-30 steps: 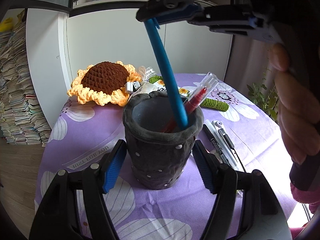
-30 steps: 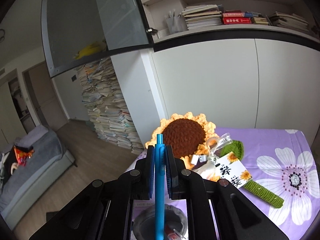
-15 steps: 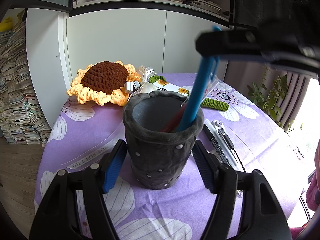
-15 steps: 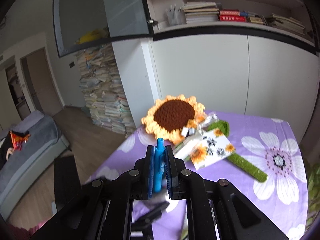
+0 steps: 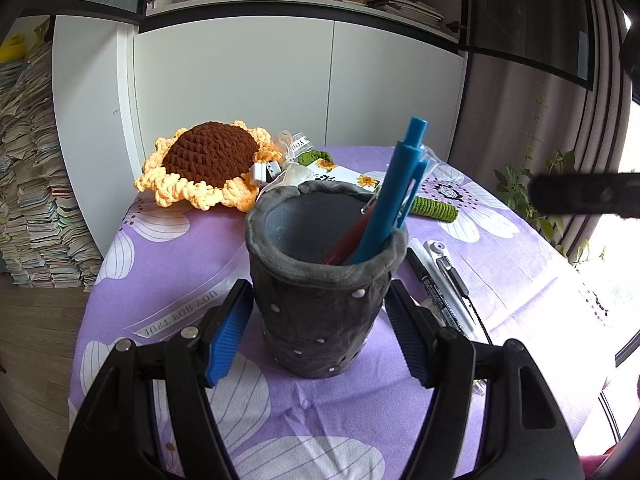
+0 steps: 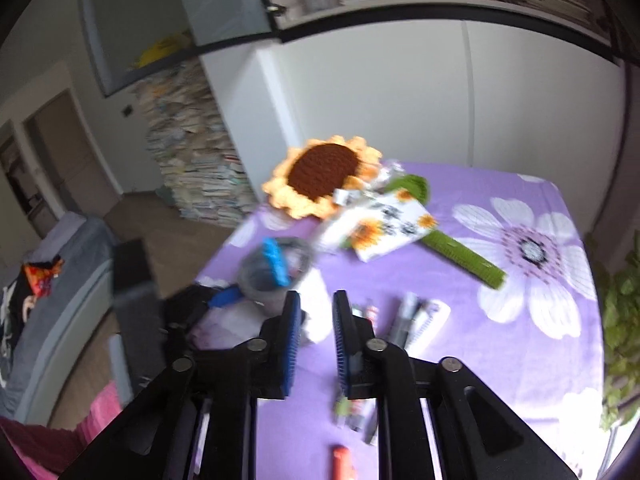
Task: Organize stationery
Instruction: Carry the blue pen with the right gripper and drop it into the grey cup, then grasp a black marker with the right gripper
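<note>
1. Left claw (image 5: 318, 332) sits low at 6 o'clock in the left wrist view, its blue ribbed pads against both sides of the dark grey soft fabric pen pot (image 5: 320, 292), closed on it at the base.
2. Right claw (image 6: 314, 340) has just been parting its jaws; a narrow gap shows between the blue pads and nothing is between them.
3. The pen pot stands upright on the purple flower-print surface (image 5: 180, 248), and a bright blue plastic click pen (image 5: 394, 196) leans against its rim toward 1 o'clock, top end sticking out.
4. Beside the blue pen, a red pen (image 5: 346, 240) rests inside the pot.
5. At 3 o'clock of the pot, a black marker (image 5: 438, 294) and a clear-bodied pen (image 5: 450, 268) lie flat on the surface, side by side.
6. At 11 o'clock, a crocheted sunflower with brown centre and yellow petals (image 5: 208, 160) lies on the surface, its green crocheted stem (image 5: 434, 208) running behind the pot toward 2 o'clock.
7. In the blurred right wrist view, the pot lies at 10 o'clock of the right claw, with loose pens (image 6: 412, 316) at 1 o'clock.
</note>
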